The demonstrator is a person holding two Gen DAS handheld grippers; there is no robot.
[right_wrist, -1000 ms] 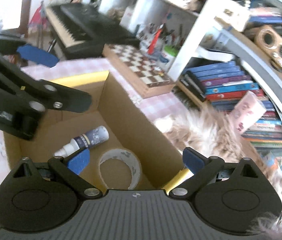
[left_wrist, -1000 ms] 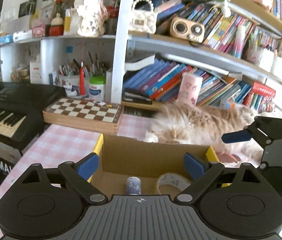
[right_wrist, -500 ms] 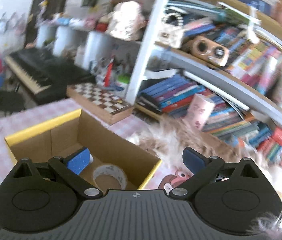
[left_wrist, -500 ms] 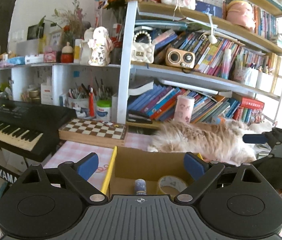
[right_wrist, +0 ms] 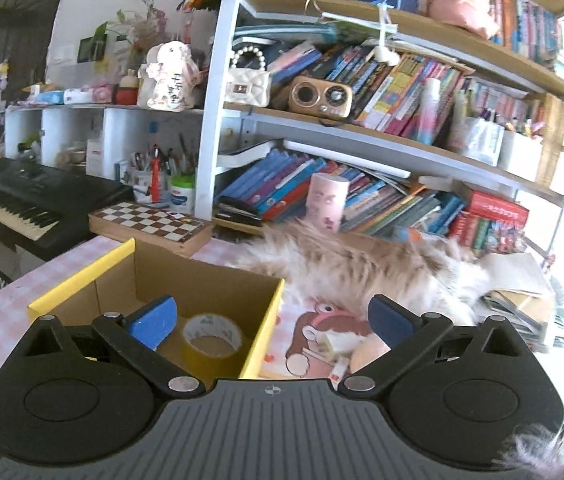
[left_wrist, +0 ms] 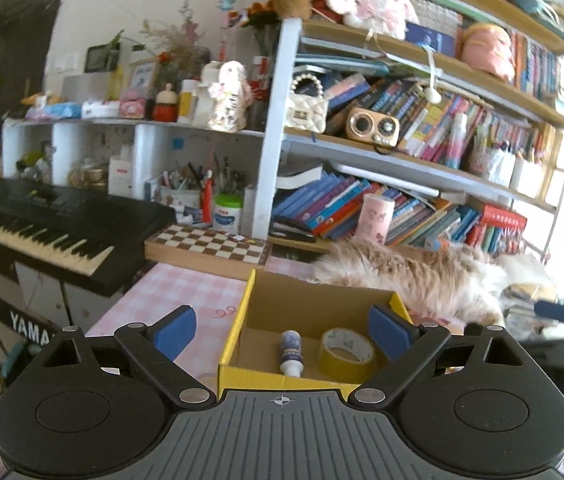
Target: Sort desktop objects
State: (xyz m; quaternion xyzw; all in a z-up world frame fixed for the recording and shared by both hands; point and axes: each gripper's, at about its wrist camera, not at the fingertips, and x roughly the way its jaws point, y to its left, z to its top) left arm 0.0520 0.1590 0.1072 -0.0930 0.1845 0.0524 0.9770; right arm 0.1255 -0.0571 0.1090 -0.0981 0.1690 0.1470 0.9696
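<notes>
Left wrist view: left gripper (left_wrist: 282, 326) spread wide, empty, above yellow-rimmed cardboard box (left_wrist: 238, 322) on pink checked tablecloth (left_wrist: 178, 292). Inside box: small white-capped bottle (left_wrist: 292, 352) with blue label lying on side, yellow tape roll (left_wrist: 346, 350) just beside it.

Right wrist view: right gripper (right_wrist: 272, 318) spread wide, empty. Tape roll (right_wrist: 212, 336) lies flat in box (right_wrist: 82, 280); bottle hidden. Fluffy cat (right_wrist: 362, 268) lies behind box.
</notes>
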